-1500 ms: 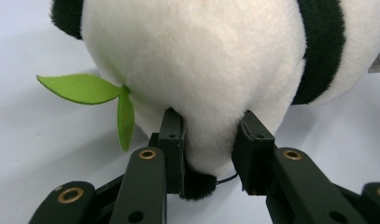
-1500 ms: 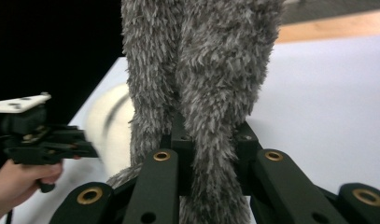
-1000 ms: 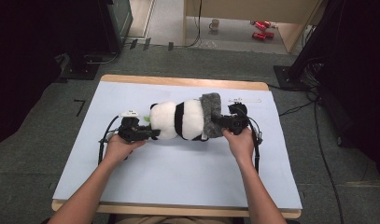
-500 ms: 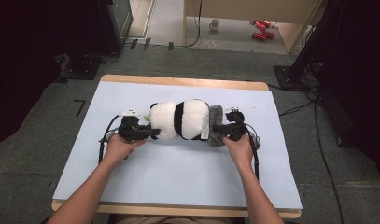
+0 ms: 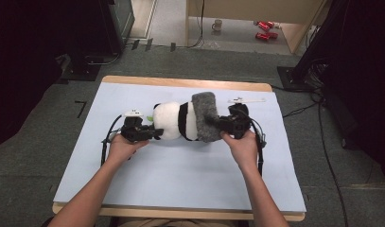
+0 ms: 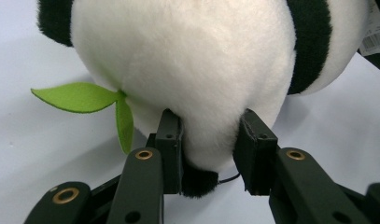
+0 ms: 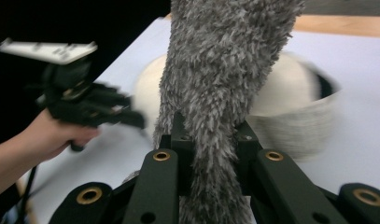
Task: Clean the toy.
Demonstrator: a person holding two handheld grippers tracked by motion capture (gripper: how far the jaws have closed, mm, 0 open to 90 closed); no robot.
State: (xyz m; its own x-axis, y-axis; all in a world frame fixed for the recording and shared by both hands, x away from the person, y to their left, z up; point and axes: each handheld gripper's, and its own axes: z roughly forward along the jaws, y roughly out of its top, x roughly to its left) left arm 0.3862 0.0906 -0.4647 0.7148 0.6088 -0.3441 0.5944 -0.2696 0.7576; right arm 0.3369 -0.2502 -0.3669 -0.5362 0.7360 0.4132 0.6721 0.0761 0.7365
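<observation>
A wooden table (image 5: 180,83) under a pale blue mat (image 5: 180,179) is standing on grey carpet (image 5: 34,161), while beyond it a mug (image 5: 218,24) and red cans (image 5: 264,31) are lying on the floor beneath a wooden desk (image 5: 294,28).

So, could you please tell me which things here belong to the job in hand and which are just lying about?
In the job:
- panda plush, pinched by the left gripper
- grey furry cloth, clamped in the right gripper
- blue mat

Lying about:
- mug on the floor
- red cans
</observation>
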